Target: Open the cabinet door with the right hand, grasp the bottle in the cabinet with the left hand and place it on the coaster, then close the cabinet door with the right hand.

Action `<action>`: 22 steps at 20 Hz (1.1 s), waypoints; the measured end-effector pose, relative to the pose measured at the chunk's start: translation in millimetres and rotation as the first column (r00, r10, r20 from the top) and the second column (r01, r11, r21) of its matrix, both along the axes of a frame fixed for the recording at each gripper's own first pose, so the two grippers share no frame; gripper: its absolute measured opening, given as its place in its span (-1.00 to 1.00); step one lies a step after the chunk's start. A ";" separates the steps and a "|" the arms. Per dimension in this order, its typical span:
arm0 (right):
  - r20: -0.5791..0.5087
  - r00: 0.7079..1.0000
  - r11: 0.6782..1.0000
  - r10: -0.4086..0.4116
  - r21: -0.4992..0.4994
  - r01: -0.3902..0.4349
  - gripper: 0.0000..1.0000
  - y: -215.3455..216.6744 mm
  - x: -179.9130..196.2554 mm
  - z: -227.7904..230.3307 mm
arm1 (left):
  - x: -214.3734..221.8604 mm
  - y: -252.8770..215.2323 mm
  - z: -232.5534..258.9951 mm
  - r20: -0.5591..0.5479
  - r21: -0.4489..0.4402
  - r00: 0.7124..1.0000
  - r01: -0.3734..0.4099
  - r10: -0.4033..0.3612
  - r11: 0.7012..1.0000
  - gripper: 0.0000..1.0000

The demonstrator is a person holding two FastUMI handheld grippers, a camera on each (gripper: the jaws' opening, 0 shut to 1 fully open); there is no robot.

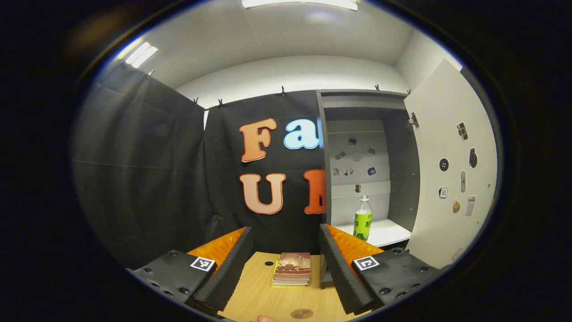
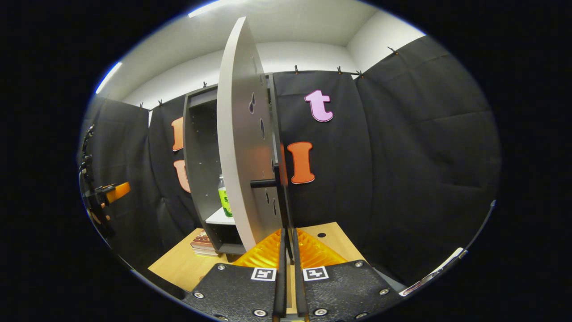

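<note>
The grey cabinet (image 1: 402, 156) stands open, its white door (image 1: 451, 179) swung out to the right. A clear bottle with a green label (image 1: 363, 219) stands upright on the cabinet's white shelf (image 1: 389, 232). My left gripper (image 1: 284, 230) is open and holds nothing; it hovers over the wooden table, left of the bottle and short of it. A round brown coaster (image 1: 302, 313) lies on the table near the bottom edge. In the right gripper view my right gripper (image 2: 289, 232) is shut on the door's black bar handle (image 2: 280, 197). The door (image 2: 243, 147) half hides the bottle (image 2: 223, 197).
A small stack of books (image 1: 292, 268) lies on the table (image 1: 250, 295) between my left fingers, seen also as the books (image 2: 203, 243) beside the cabinet's base. The left gripper (image 2: 105, 192) and the hand holding it show at far left. Black cloth walls surround the table.
</note>
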State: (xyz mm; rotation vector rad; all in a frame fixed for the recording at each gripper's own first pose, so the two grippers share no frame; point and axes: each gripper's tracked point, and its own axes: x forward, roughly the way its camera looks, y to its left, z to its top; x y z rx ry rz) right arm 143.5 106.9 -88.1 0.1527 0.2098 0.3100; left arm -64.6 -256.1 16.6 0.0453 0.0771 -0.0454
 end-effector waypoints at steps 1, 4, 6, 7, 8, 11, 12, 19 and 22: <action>0.001 1.000 1.000 -0.017 -0.002 0.017 -0.78 -3.6 0.1 -0.6 | 6.8 -15.1 -4.9 -0.001 -0.011 1.000 0.024 -0.024 1.000 0.93; -0.002 0.998 0.998 -0.068 -0.016 0.067 -0.62 -16.1 0.1 -4.4 | 28.5 -64.9 -24.8 -0.017 -0.054 0.995 0.100 -0.101 0.993 0.93; -0.008 0.995 0.995 -0.099 -0.028 0.098 -0.41 -24.0 0.2 -5.8 | 44.9 -94.3 -36.0 -0.030 -0.059 0.989 0.140 -0.142 0.988 0.87; -0.010 0.993 0.992 -0.120 -0.037 0.120 -0.34 -29.2 1.7 -6.9 | 53.1 -109.7 -43.1 -0.040 -0.065 0.986 0.161 -0.164 0.985 0.93; -0.009 0.990 0.989 -0.142 -0.046 0.141 -0.06 -34.2 2.6 -7.7 | 62.9 -125.7 -48.3 -0.048 -0.075 0.982 0.181 -0.185 0.981 0.89; -0.022 0.984 0.984 -0.175 -0.043 0.174 0.57 -41.1 3.2 -9.9 | 92.0 -168.3 -55.2 -0.054 -0.095 0.972 0.223 -0.229 0.970 0.87; -0.027 0.983 0.983 -0.183 -0.039 0.182 0.63 -41.2 2.9 -10.3 | 103.1 -180.6 -58.8 -0.055 -0.097 0.970 0.231 -0.237 0.968 0.93; -0.030 0.962 0.961 -0.273 -0.062 0.271 0.86 -63.1 7.1 -12.5 | 183.0 -232.3 -97.6 -0.096 -0.080 0.963 0.243 -0.251 0.967 0.87; -0.036 0.949 0.948 -0.314 -0.068 0.311 0.86 -71.6 6.8 -13.9 | 207.9 -252.0 -108.7 -0.110 -0.082 0.956 0.263 -0.271 0.961 0.94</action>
